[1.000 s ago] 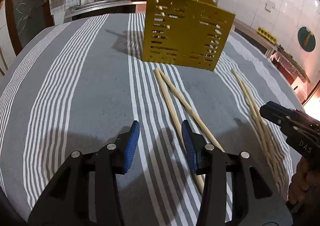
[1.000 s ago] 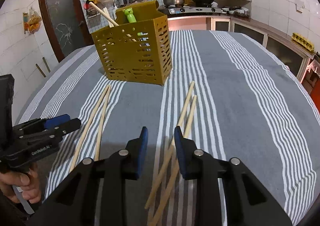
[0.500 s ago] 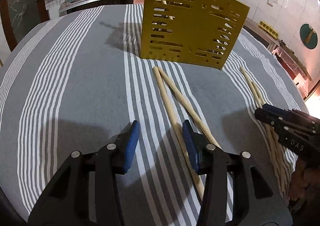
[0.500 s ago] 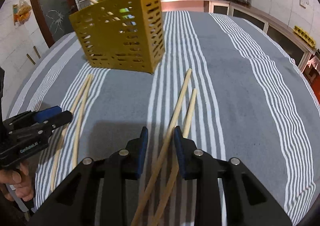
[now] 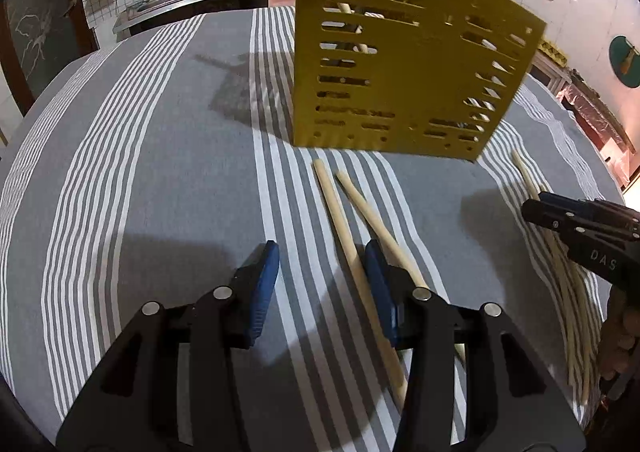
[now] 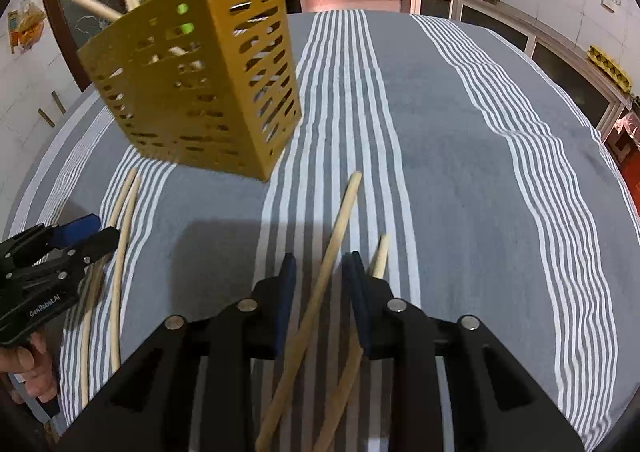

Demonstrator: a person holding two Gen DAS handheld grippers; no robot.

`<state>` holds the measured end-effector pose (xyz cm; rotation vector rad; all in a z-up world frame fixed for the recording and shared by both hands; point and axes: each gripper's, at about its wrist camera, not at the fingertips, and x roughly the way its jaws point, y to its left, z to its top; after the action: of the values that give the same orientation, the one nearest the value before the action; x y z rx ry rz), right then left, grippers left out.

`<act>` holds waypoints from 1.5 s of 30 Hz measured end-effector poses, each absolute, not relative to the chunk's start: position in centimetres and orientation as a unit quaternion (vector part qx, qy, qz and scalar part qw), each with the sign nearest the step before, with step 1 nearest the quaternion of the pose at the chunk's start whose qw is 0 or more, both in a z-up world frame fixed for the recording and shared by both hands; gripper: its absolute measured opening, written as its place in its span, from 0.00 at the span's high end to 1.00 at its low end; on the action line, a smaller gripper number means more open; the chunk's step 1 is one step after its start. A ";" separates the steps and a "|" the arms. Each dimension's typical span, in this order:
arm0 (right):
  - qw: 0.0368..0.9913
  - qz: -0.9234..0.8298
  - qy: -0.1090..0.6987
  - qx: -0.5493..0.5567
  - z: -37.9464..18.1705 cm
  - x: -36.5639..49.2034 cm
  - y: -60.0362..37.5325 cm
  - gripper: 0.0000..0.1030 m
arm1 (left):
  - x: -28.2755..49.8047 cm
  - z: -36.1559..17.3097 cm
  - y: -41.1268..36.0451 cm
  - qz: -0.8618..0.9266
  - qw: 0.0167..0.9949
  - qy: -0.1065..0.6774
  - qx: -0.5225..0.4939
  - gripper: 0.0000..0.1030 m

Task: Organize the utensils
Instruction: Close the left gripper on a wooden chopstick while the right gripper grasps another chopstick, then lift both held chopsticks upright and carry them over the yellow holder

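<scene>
Warm indoor light falls from above and behind me, so my tongs throw broad soft shadows on the striped tablecloth (image 5: pixel 160 156). The yellow caddy (image 6: pixel 200 84) casts a slatted shadow to its left. Both views bow strongly at the edges, with dark corners and slight blur there.

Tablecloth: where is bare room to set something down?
Free: the tablecloth right of the right chopstick pair, and left of the left gripper in its own view. Crowded: in front of the yellow holder, where both chopstick pairs and both grippers sit.
</scene>
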<state>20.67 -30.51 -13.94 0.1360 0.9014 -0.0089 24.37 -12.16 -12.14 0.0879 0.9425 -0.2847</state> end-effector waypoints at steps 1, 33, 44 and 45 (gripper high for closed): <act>0.898 -0.006 0.436 0.065 -13.9 21.0 -30.5 0.74 | 24.7 -12.1 -12.4 -0.136 0.880 0.453 0.046 0.57; 0.948 0.054 0.290 0.116 -4.9 17.3 -31.6 0.94 | 22.1 -2.9 -10.0 -0.173 0.926 0.336 -0.016 0.95; 0.968 0.064 0.214 0.118 -1.3 13.6 -31.6 0.94 | 19.5 0.0 -10.0 -0.179 0.939 0.295 -0.006 0.95; 0.969 0.064 0.207 0.118 -1.1 13.3 -31.6 0.94 | 19.3 0.2 -10.0 -0.180 0.939 0.293 -0.006 0.95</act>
<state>13.27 -31.57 -1.08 0.2376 0.4189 0.1295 19.27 -10.01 0.18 -0.0132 0.5983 -0.3675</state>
